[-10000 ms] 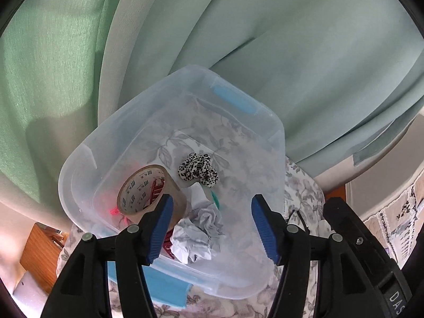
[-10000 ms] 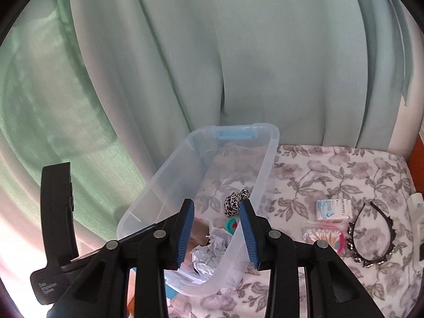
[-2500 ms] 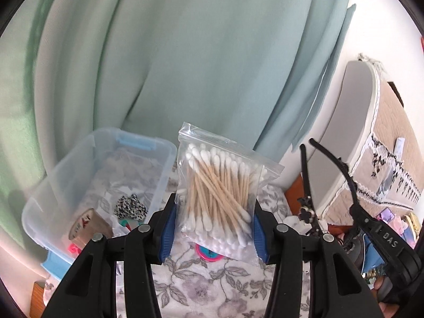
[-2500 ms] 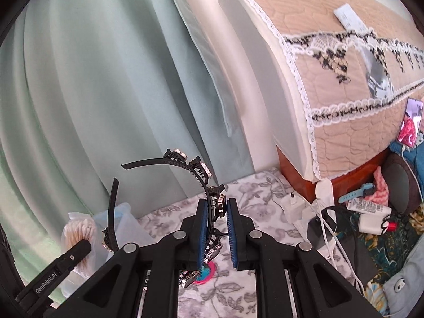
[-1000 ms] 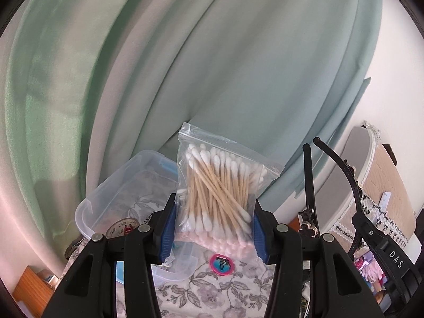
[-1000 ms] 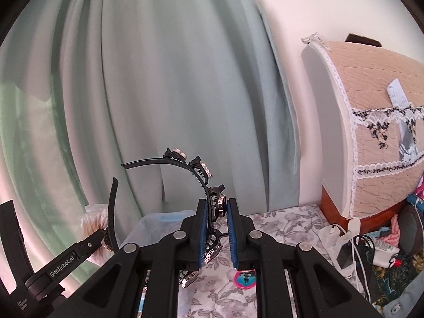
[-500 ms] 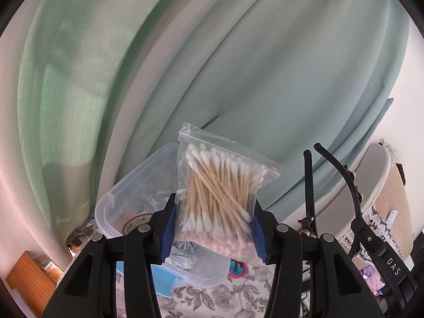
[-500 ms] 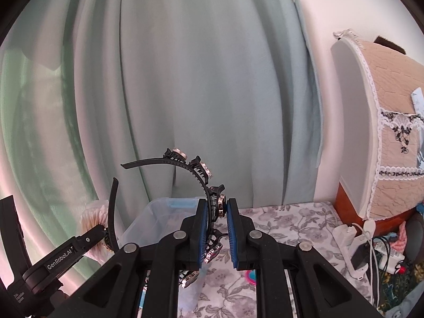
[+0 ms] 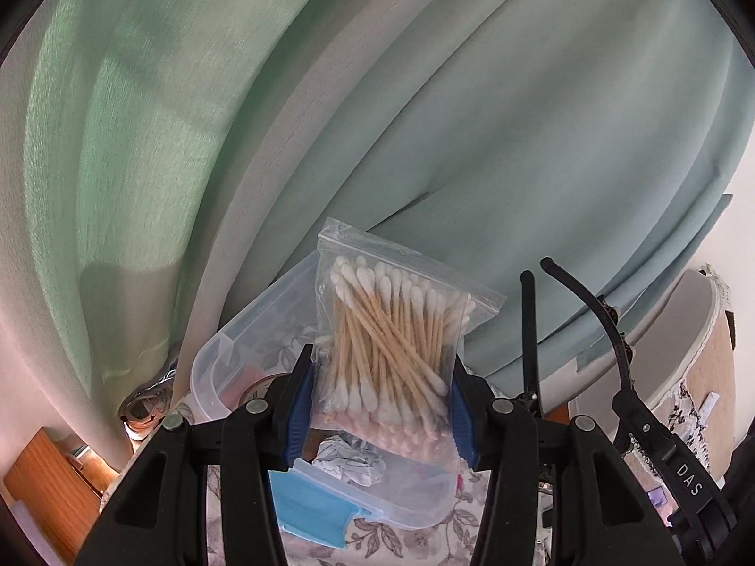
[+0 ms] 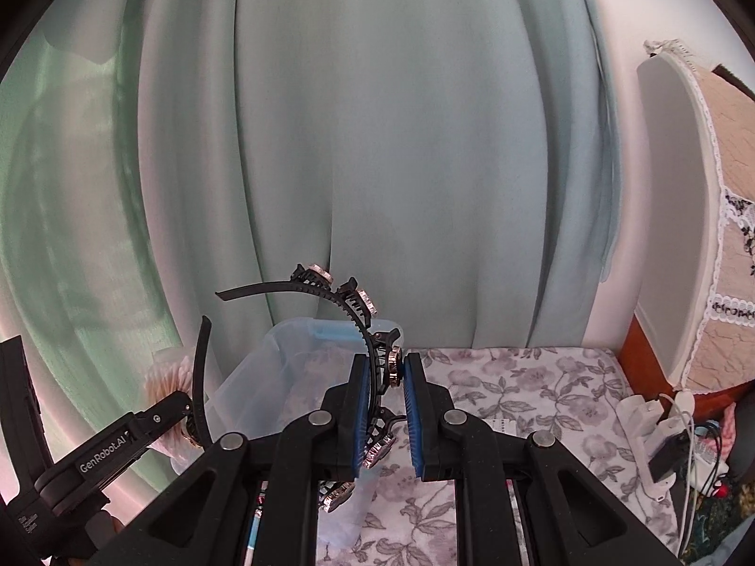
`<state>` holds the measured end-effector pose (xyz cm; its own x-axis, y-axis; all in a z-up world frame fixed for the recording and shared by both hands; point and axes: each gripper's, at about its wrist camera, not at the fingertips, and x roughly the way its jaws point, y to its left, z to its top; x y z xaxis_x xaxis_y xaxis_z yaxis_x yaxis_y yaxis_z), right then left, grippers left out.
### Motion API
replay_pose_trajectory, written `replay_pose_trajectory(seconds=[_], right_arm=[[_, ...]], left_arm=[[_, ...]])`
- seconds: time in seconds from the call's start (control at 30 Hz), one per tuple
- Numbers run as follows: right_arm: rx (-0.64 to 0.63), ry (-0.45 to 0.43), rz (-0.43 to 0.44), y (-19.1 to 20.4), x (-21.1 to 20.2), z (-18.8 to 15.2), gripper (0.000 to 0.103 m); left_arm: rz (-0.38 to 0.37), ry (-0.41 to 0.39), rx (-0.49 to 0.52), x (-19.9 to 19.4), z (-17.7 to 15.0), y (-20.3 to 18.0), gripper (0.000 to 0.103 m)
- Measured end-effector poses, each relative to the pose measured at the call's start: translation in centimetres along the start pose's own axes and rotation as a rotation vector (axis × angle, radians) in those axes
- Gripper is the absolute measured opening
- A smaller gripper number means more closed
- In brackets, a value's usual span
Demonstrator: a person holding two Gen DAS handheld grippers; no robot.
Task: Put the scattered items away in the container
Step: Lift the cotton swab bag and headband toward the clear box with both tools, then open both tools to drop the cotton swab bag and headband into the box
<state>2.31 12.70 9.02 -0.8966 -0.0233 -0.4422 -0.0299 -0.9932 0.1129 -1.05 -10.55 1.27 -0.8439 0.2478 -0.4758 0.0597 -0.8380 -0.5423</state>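
My left gripper (image 9: 381, 398) is shut on a clear zip bag of cotton swabs (image 9: 394, 349), held upright above the clear plastic container (image 9: 222, 368). Inside the container I see a tape roll (image 9: 257, 389) and crumpled paper (image 9: 347, 464). My right gripper (image 10: 386, 394) is shut on a black studded headband (image 10: 349, 306), which arches up and to the left over the container (image 10: 264, 377). The headband (image 9: 590, 302) also shows at the right of the left wrist view. The bag of swabs (image 10: 165, 377) peeks in at the left of the right wrist view.
Pale green curtains (image 10: 377, 141) hang close behind the container. A floral cloth (image 10: 519, 401) covers the surface. A quilted cover (image 10: 717, 188) stands at the right, with a power strip and cables (image 10: 670, 429) below it. A blue lid piece (image 9: 311, 514) lies by the container's near edge.
Both grippers swung left and sank toward the container, keeping the swab bag and headband. The container now sits under and just beyond both; the pink round item has dropped out of view.
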Motion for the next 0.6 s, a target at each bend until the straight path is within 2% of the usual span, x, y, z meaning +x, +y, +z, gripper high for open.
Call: replay_pose_trajectory(seconds=[0.6], right_arm=[[-0.030, 0.103, 0.023, 1.9, 6.1, -1.0, 0.016]], left_arm=[[0.002, 0.019, -0.036, 3.3, -0.1, 1.6, 0.051]])
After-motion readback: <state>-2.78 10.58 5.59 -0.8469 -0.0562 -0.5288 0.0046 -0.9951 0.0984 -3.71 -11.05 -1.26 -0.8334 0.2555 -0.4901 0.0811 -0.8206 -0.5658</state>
